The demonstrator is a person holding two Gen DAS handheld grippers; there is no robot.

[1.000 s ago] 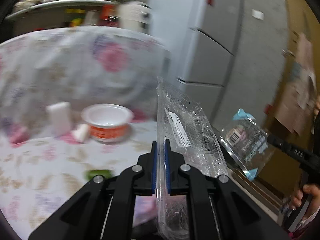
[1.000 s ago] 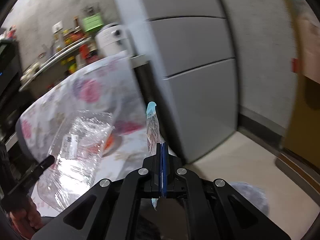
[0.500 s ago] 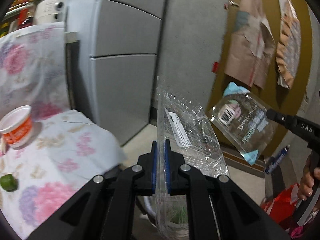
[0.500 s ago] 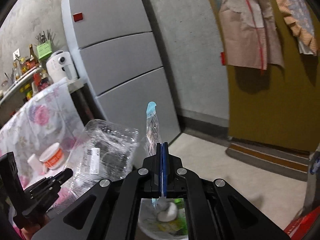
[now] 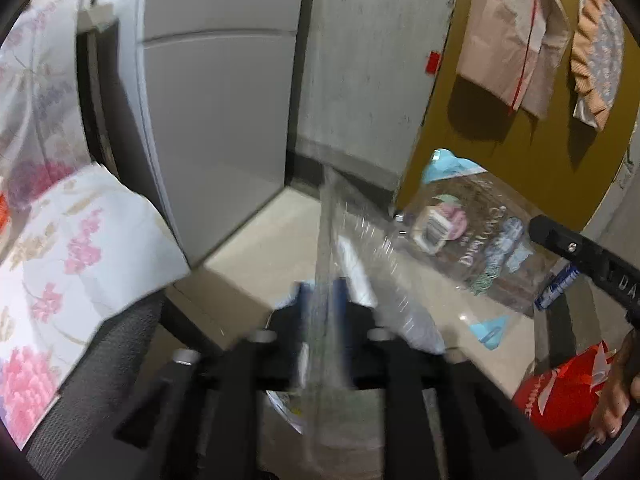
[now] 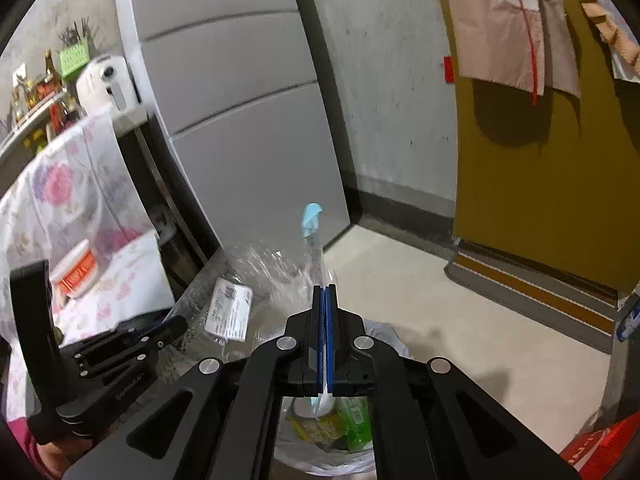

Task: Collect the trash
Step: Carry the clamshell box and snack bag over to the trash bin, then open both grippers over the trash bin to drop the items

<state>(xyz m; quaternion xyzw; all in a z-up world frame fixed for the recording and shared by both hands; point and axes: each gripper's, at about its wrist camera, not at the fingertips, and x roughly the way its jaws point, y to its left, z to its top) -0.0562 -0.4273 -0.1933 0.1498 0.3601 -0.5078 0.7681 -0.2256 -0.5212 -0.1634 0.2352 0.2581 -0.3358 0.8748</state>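
- The left tongs (image 5: 320,300) are pointing forward and slightly down over the trash bin (image 6: 384,336), with blue pads parted only by the thickness of the clear plastic container (image 5: 360,280) they are pinching; the view is blurred, so the grip is hard to read finely
- In the right wrist view the left tongs (image 6: 176,326) are showing as a black tool to the left of the bin, with the clear plastic container (image 6: 248,280), its white label facing up, hanging just above the bin's left rim
- The right tongs (image 6: 325,300) are aiming level above the bin, blue pads pressed nearly together on the thin edge of a clear snack wrapper (image 6: 312,240) whose light blue tip is standing upright above the bin
- From the left wrist view the snack wrapper (image 5: 468,240) is hanging flat to the right of the container, held at its right edge by the right tongs (image 5: 538,228), with the person's right hand (image 5: 616,392) gripping the handle lower down
- The bin, lined with a white bag, is sitting on the floor directly under both tongs, already holding green and yellow wrappers
- The flowered desk (image 6: 132,276) is lying left of the bin, carrying an orange and white cup (image 6: 76,270)
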